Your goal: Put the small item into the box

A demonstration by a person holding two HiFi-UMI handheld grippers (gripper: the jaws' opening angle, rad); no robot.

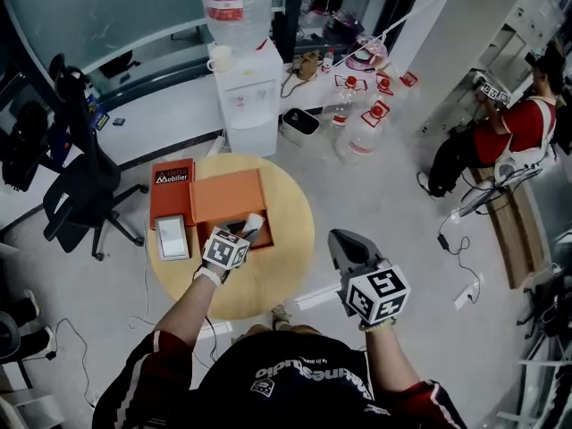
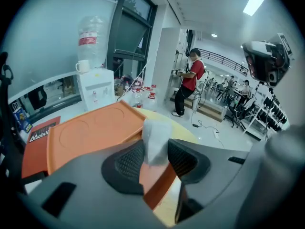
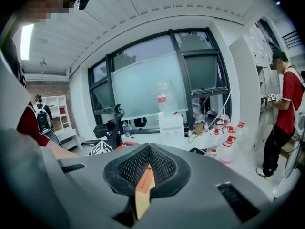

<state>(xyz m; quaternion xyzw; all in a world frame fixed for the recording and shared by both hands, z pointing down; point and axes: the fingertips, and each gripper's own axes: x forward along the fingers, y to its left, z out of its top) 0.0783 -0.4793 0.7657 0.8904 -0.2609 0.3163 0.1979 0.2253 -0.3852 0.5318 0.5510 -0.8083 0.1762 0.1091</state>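
Your left tool [image 2: 156, 152] is clamped on the small item [image 2: 155, 136], a pale, soft-looking piece. Both ribbed pads press its sides, and its top stands up past the tips. Its long axis runs along the line the tool points, so it leads the way toward the upper right of the head view.

The orange box [image 1: 229, 195] lies right under and ahead of that tool. In the head view the item hangs over the box's lower right corner, where a dark recess shows beside the flat orange panel. I cannot tell whether it touches the box yet. The drop looks to me like a short move down and toward the upper left, not a reach across the desk [image 1: 288, 266].

Your right tool [image 1: 336, 238] is pinched together with nothing in it. It sits off the desk's lower right edge, well apart from the box, so the left one is clearly nearer.

A red box [image 1: 170, 184] lies against the orange one's left side and carries a white slab [image 1: 172, 237]. Keep the release to the right of that seam.
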